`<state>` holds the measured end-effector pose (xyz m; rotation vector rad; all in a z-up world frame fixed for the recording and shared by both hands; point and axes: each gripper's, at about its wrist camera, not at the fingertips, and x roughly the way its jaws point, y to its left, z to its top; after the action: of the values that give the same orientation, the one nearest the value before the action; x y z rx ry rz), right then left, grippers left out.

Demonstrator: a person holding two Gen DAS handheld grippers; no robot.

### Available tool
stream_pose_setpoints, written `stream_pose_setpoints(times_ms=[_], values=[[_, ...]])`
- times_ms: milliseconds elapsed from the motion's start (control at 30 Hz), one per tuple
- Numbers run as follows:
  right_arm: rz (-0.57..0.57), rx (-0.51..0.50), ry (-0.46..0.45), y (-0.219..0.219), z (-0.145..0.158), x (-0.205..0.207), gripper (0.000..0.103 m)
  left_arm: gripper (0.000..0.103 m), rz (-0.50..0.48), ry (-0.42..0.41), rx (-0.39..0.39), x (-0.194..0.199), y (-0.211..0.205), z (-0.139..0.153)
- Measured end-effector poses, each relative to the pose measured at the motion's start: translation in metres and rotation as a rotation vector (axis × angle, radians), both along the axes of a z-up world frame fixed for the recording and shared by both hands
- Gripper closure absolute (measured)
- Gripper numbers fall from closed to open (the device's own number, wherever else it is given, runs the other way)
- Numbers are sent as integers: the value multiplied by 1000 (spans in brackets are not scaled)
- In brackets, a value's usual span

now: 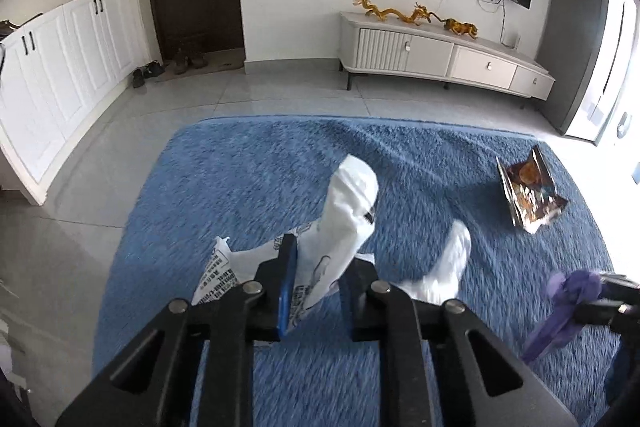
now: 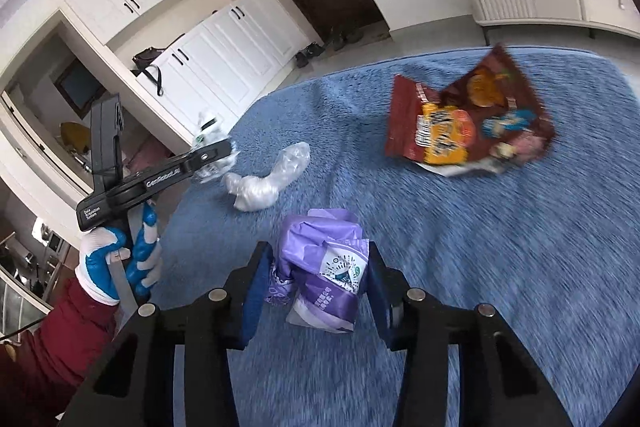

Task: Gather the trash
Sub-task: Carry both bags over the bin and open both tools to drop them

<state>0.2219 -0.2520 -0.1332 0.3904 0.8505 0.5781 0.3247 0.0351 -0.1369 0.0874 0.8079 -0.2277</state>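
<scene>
My left gripper (image 1: 316, 267) sits at the lower centre of the left wrist view, its jaws clamped on a white printed wrapper (image 1: 340, 227) that stands up between the pads and rises toward the middle of the frame. The wrapper's printed lower part fans out to the left of the left pad.

My right gripper (image 2: 316, 263) occupies the lower centre of the right wrist view. Its jaws are closed against a crumpled purple wrapper (image 2: 324, 267), with a blue pad pressing each side. In the left wrist view the same purple wrapper (image 1: 568, 303) appears at the right edge, held in the right gripper.

Beyond the left gripper, a clear crumpled plastic bag (image 1: 444, 267) lies on the blue rug (image 1: 248, 179), just right of the frame's centre. In the right wrist view this bag (image 2: 268, 175) lies above and left of the purple wrapper, apart from it.

A red snack bag (image 2: 468, 123) lies flat on the rug in the upper right of the right wrist view; the left wrist view shows it (image 1: 528, 195) at right of centre.

My gloved left hand (image 2: 116, 263) grips the left tool's handle at the lower left of the right wrist view.

Outward, a pale TV cabinet (image 1: 440, 55) stands against the wall at upper right, and white cupboards (image 1: 60, 67) fill the left edge.
</scene>
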Motion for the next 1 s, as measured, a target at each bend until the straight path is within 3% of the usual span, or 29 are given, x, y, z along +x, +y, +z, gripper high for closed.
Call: stream_pose_setpoints(times_ms=[233,433,733,1000], values=[[-36,-35,-12,-22,12,-45,60,85,-4,46,0,-55,20,11],[-114,-86,-25,-52,18,-76,60,85,-145,68,-63,-98,-5,31],[-255,-185,-65,-109,32,-114,60,85,-448,146,-123,-128,-136,33],[-539,-304,-20,-211,17,-155,60,85,-696,174,-124,-149,-290,36]])
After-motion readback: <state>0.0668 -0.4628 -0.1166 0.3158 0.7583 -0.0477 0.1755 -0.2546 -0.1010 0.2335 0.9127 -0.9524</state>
